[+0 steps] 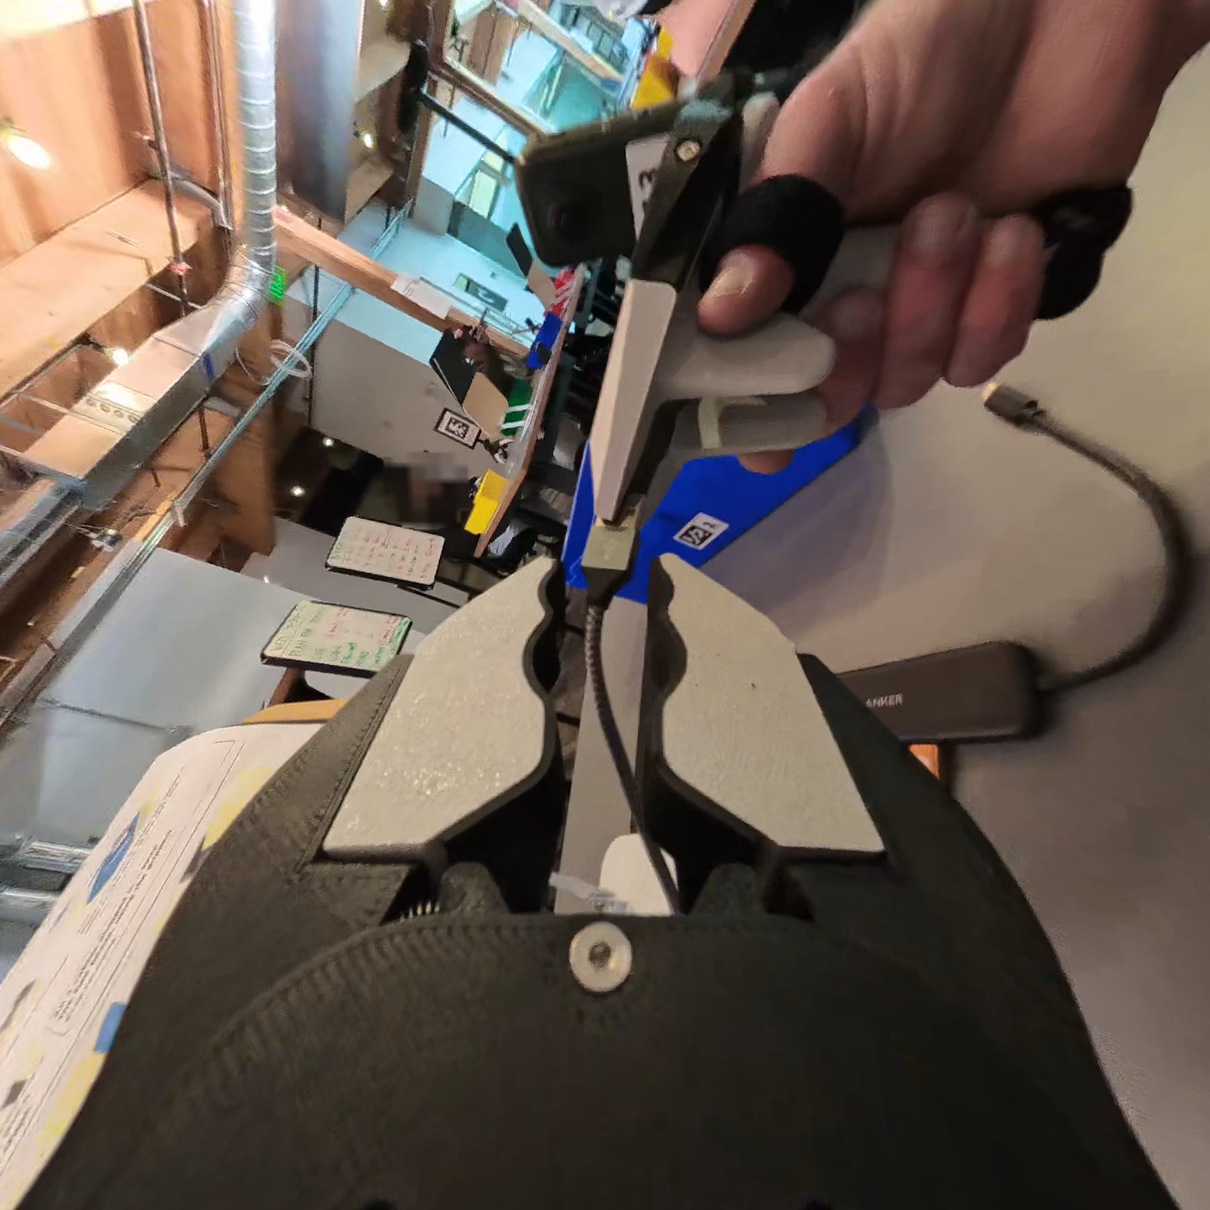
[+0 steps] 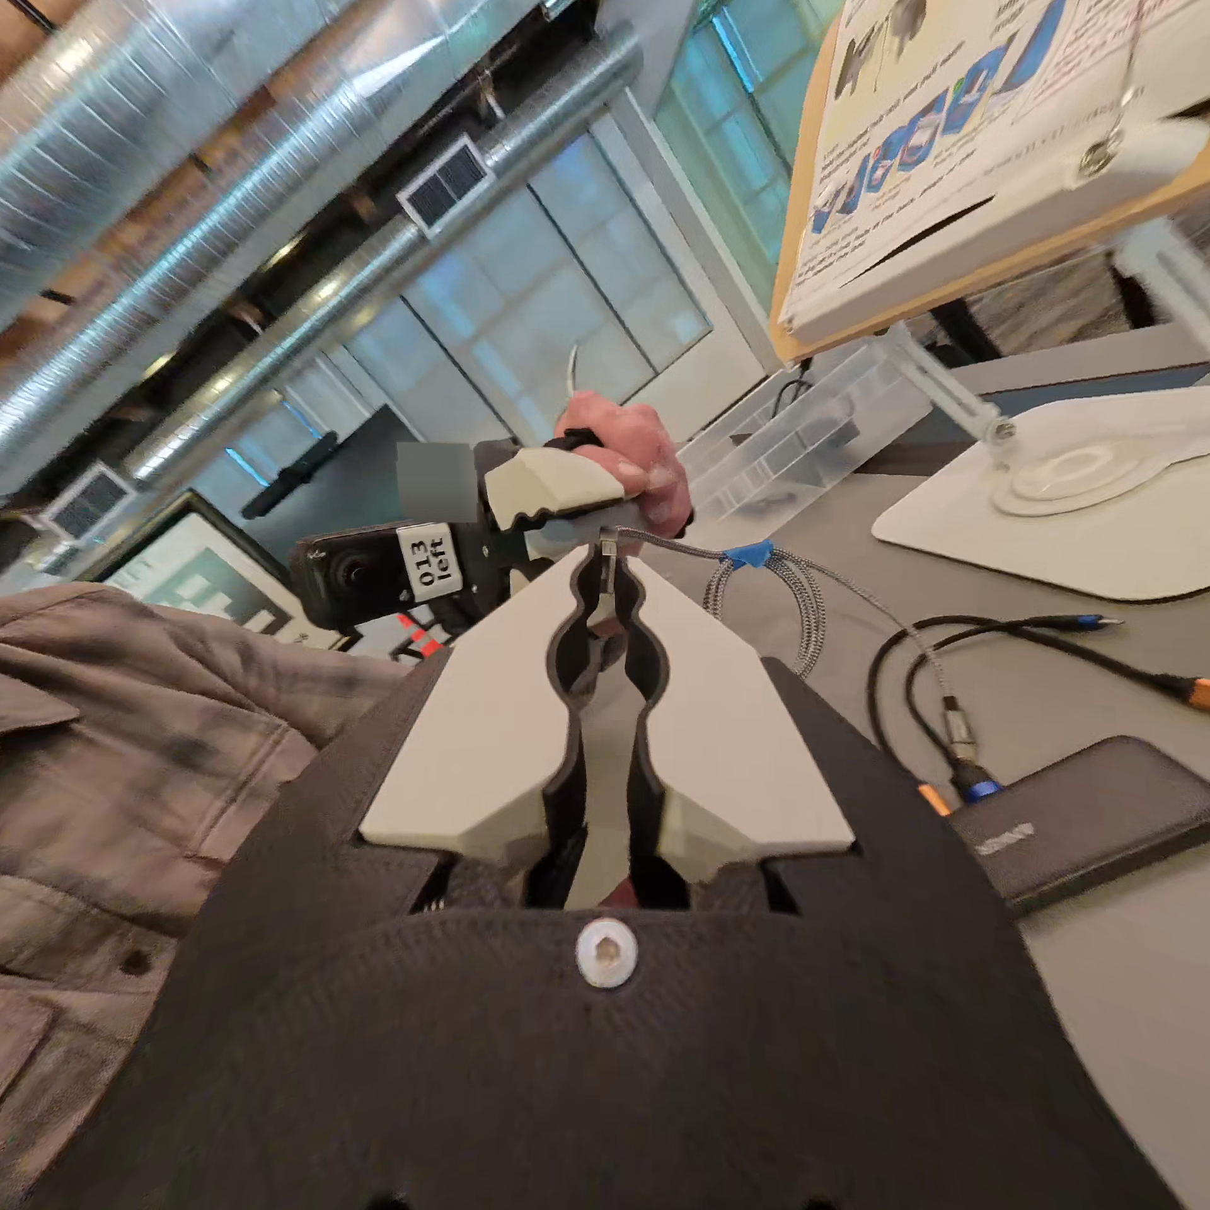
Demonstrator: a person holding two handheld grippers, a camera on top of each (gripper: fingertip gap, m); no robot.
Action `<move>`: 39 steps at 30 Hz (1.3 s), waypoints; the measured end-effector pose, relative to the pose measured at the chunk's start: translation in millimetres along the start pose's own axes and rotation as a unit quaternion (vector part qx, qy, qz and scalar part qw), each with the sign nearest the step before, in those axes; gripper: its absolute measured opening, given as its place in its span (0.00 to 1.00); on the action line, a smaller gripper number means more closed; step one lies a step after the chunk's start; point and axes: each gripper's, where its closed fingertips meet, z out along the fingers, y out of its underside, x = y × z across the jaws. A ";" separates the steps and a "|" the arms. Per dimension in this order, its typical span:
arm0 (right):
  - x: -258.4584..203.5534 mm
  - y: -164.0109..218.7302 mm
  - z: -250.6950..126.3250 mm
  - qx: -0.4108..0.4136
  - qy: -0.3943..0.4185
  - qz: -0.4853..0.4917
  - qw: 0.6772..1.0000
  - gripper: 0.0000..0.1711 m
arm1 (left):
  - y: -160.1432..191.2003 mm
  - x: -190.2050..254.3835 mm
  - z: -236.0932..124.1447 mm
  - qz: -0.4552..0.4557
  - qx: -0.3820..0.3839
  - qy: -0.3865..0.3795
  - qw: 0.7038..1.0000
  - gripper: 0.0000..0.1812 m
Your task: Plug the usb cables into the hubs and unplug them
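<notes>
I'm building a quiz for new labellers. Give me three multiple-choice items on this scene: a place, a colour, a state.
1. Where is the dark hub? A on the grey table; B in a clear bin; C held aloft.
2. The tape on the braided cable is: A red; B blue; C green.
3. The right gripper is: A wide open; B shut on the hub; C shut on the cable's plug.
Answers: A, it lies flat there; B, blue wrap by the coil; C, its tips pinch the plug.

Grey tabletop (image 2: 1080, 1021), silver ceiling ducts (image 2: 196, 164), tall windows (image 2: 556, 275), possibly frosted
</notes>
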 end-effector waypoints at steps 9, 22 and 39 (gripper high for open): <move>-13.1 9.6 -4.0 -0.011 -0.062 0.043 0.997 0.01 | -15.0 10.8 -3.1 -0.007 0.030 0.034 0.999 0.08; -10.5 -2.5 -8.0 -0.133 0.181 -0.431 0.874 0.20 | -11.4 2.3 -15.8 -0.374 0.107 0.186 0.902 0.08; -11.1 12.0 17.3 -0.276 0.237 -0.756 0.544 0.01 | -15.0 14.3 -25.0 -0.494 0.139 0.293 0.807 0.08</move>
